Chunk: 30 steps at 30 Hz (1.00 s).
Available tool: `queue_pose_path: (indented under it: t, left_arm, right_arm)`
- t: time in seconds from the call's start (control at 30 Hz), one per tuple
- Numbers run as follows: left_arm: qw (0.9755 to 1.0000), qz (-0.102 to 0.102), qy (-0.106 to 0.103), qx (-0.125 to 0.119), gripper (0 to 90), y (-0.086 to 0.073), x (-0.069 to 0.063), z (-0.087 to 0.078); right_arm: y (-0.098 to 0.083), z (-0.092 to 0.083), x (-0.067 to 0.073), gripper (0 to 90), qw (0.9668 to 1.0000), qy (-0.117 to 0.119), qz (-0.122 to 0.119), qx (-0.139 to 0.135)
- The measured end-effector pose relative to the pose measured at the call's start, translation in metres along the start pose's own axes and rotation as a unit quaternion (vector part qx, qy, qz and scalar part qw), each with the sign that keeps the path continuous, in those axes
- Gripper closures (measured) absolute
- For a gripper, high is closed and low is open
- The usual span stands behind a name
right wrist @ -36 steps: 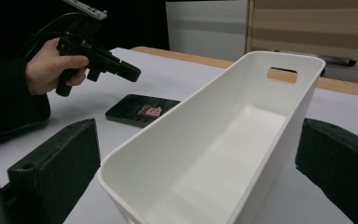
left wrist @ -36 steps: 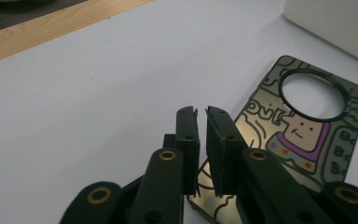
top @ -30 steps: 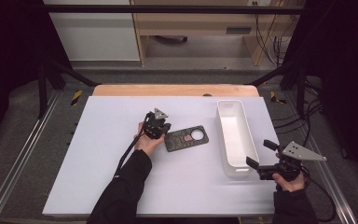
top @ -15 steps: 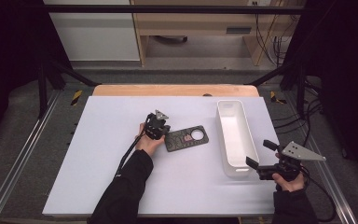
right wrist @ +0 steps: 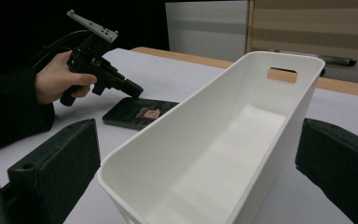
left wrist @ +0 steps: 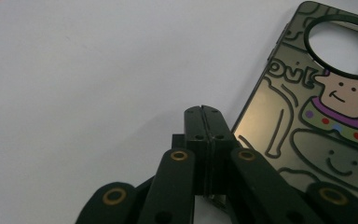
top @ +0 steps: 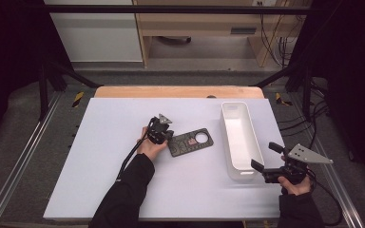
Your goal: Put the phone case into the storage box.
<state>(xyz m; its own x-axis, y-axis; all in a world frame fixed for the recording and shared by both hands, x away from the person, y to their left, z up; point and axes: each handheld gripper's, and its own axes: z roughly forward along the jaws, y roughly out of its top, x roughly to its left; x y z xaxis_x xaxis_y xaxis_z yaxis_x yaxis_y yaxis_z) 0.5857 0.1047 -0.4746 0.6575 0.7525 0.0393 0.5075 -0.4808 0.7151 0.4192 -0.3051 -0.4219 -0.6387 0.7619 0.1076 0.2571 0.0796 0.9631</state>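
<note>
Bench (top: 100, 156): white top carrying everything.
Bin (top: 240, 137): white, long, empty, the landmark.
Phone case (top: 190, 142): dark, cartoon-printed, flat, left of the bin.
Left hand-held gripper (top: 164, 135): jaws pressed together, tips at the case's far-from-bin end.
Right hand-held gripper (top: 265, 161): jaws spread wide, at the bin's near end.

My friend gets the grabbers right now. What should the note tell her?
Left gripper: jaws shut, tips at the near edge of the dark cartoon-printed phone case; whether it grips it is unclear.
Right gripper: open, jaws either side of the near end of the long white plastic bin.
Case lies flat on the white table, left of the bin.
Done: nothing in the bin.
Left: probably move the case into it.
</note>
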Motion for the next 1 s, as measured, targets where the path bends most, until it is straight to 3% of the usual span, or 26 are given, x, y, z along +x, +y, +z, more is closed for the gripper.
queue_pose_path:
  t: [0.67,0.87,1.0]
  left_arm:
    - [0.9996,0.024,-0.013,0.002,88.7,-0.013,-0.011,-0.013]
    - [0.9989,0.035,-0.024,-0.02,80.0,-0.007,-0.015,-0.028]
    - [0.9979,0.037,-0.037,-0.039,66.0,-0.002,-0.016,-0.039]
  right_arm:
    - [0.0,0.001,0.001,0.2,1.0,-0.001,0.0,0.002]
    - [0.0,0.0,0.0,0.2,1.0,-0.001,0.0,0.0]
    - [0.0,0.0,0.0,0.2,1.0,-0.001,0.001,-0.001]
